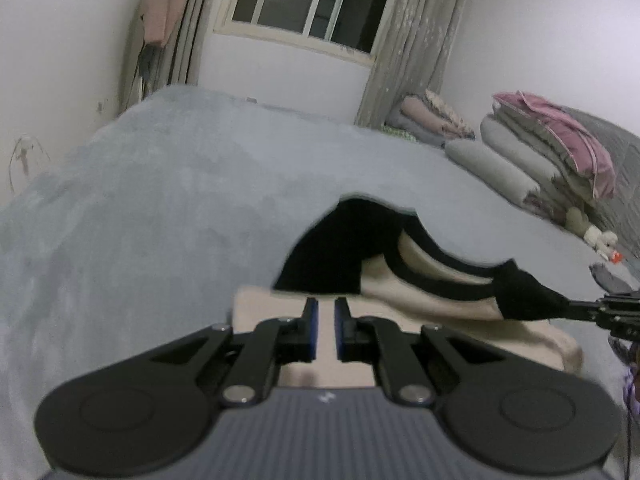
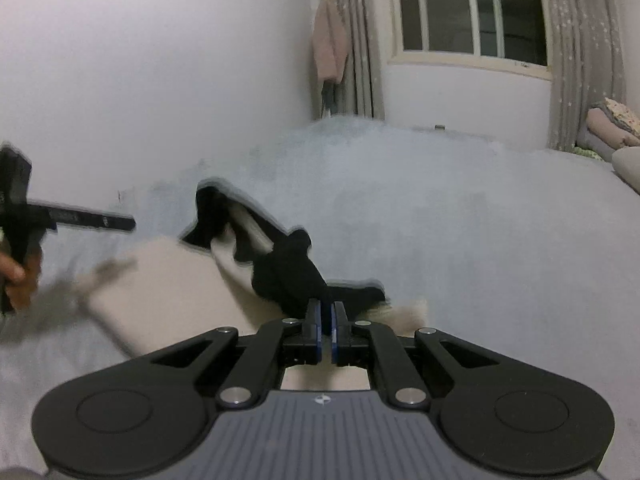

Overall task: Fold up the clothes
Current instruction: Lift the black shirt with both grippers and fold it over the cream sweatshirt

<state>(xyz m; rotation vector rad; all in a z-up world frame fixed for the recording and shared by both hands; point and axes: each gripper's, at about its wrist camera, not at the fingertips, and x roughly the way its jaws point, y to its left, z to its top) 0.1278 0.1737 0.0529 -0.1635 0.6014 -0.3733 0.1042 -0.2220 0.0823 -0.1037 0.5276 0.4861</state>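
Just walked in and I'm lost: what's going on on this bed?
A person with a gripper in each hand is folding a beige and black garment on the grey bedspread. The right gripper is shut on the garment's black edge, lifting it. The left gripper hangs over the beige part, its fingers slightly apart and gripping nothing. Folded bedding is piled nearby.

Bed [image 1: 168,184] covered by grey-blue fleece blanket. Beige-and-black garment [image 1: 400,280] lies near front edge, partly bunched. Stacked folded bedding [image 1: 532,152] and grey pillow [image 1: 488,164] at right side. Small soft toy [image 1: 596,236] beside the stack.
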